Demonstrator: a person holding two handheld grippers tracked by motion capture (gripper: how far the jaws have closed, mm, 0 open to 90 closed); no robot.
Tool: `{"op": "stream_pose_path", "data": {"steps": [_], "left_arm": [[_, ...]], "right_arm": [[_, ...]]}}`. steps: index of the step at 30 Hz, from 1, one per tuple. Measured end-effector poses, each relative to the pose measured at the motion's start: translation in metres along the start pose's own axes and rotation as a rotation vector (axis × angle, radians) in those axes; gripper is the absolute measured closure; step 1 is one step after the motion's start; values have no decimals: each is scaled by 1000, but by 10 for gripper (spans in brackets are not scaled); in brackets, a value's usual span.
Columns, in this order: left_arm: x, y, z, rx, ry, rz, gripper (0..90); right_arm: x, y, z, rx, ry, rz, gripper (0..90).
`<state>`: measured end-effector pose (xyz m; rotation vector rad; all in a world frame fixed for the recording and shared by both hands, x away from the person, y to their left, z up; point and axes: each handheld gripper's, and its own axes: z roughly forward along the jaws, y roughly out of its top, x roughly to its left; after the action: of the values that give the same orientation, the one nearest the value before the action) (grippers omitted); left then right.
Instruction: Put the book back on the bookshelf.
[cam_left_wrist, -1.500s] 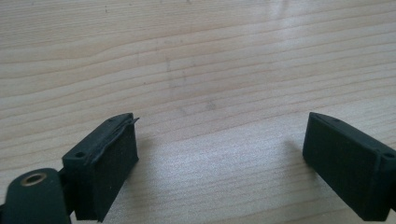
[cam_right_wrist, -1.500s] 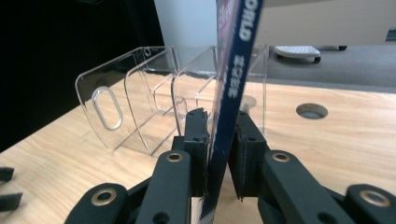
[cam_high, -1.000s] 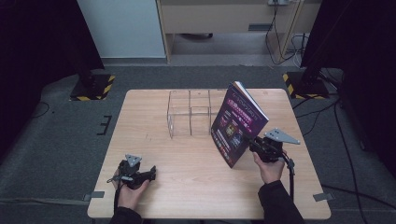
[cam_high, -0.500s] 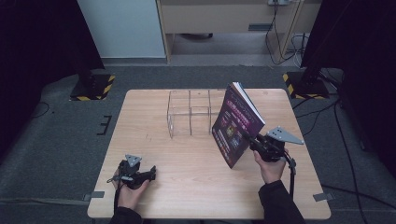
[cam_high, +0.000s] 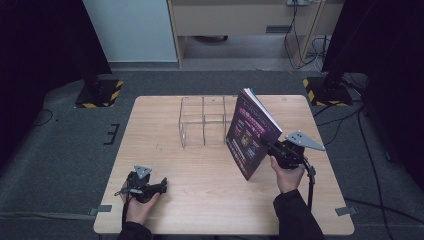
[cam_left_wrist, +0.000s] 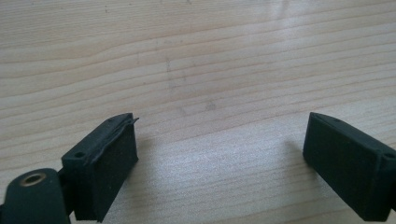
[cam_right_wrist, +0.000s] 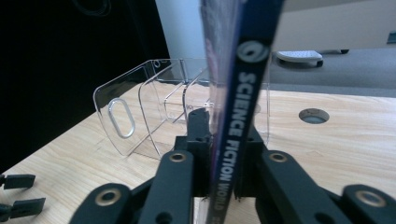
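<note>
A book (cam_high: 248, 134) with a purple cover stands tilted on its lower corner right of the table's middle. My right gripper (cam_high: 268, 147) is shut on its lower spine side. In the right gripper view the dark blue spine of the book (cam_right_wrist: 246, 88), lettered "SCIENCE FICTION WORLD", rises between the jaws of the right gripper (cam_right_wrist: 224, 128). A clear plastic divider rack (cam_high: 202, 122) stands just left of and behind the book, and this rack (cam_right_wrist: 135, 116) lies beyond the jaws. My left gripper (cam_high: 163, 184) rests open near the front left edge; the left gripper (cam_left_wrist: 219, 122) holds nothing over bare wood.
The wooden table (cam_high: 160, 125) has a round cable hole (cam_right_wrist: 314, 115) at the far right. Black stands with yellow-striped bases (cam_high: 97, 92) sit on the grey floor behind both far corners. A cable (cam_high: 310, 182) trails from the right gripper.
The right gripper has turned the book a little, so its cover looks narrower from above. The left gripper has stayed put.
</note>
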<state>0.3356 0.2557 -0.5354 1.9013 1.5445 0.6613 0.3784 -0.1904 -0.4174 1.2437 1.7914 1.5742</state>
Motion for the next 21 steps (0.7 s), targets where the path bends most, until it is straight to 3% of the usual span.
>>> {"op": "stream_pose_path", "data": {"steps": [9,15,21], "left_arm": [[0,0,0,0,0,0,90],[0,0,0,1,0,0,90],[0,0,0,0,0,0,90]], "right_arm": [[5,-2,1,-19,-10,40,843],[11,-4,0,-68,-24,14,844],[12,-2,3,-103,-31,17,845]]}}
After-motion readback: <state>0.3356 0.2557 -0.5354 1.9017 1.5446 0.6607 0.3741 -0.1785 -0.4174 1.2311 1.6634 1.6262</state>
